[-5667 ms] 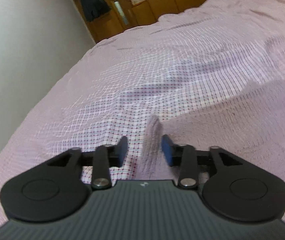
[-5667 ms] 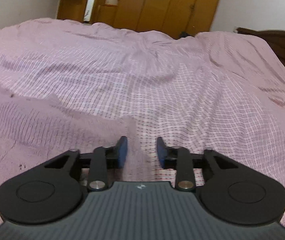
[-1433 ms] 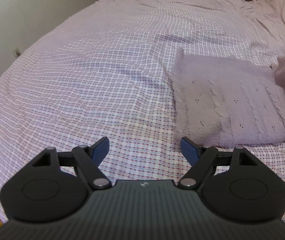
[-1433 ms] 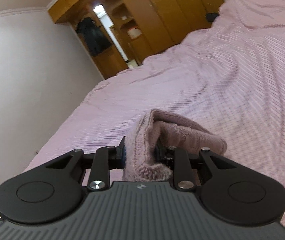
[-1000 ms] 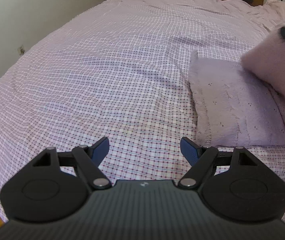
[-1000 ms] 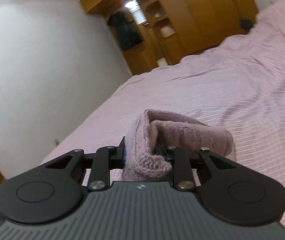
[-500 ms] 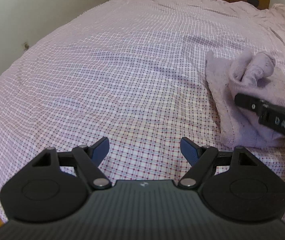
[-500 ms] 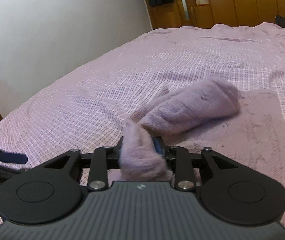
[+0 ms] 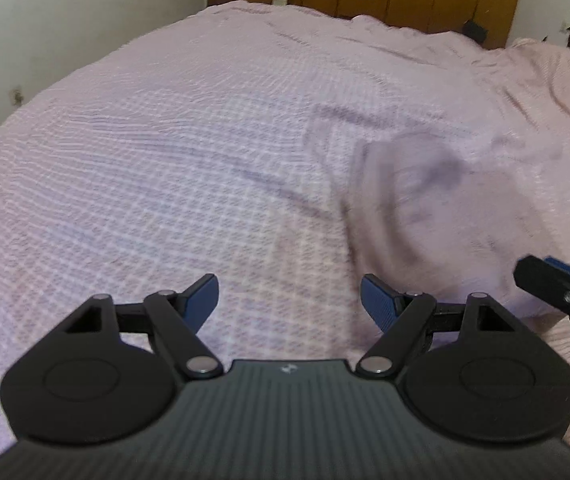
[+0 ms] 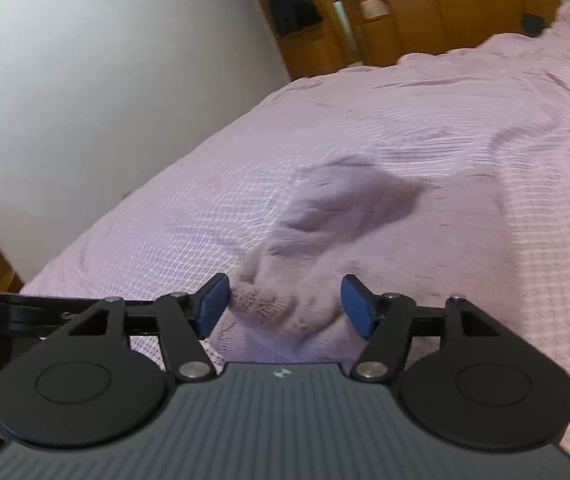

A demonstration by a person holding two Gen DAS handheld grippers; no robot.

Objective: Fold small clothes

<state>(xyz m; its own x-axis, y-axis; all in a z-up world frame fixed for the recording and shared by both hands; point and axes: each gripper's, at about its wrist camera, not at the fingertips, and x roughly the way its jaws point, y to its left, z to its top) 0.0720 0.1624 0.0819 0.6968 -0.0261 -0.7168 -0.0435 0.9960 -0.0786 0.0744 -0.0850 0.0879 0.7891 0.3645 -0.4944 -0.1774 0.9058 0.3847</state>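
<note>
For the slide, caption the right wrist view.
Right gripper, jaws just opened, releases a pink knit sweater onto the checked bedsheet.

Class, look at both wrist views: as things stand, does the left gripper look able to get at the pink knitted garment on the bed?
Probably yes. The left gripper is open and holds nothing, and the knitted garment lies just ahead to its right on the bedspread. The right gripper, its jaws just opened, sits close at the garment's near edge and may crowd it.
</note>
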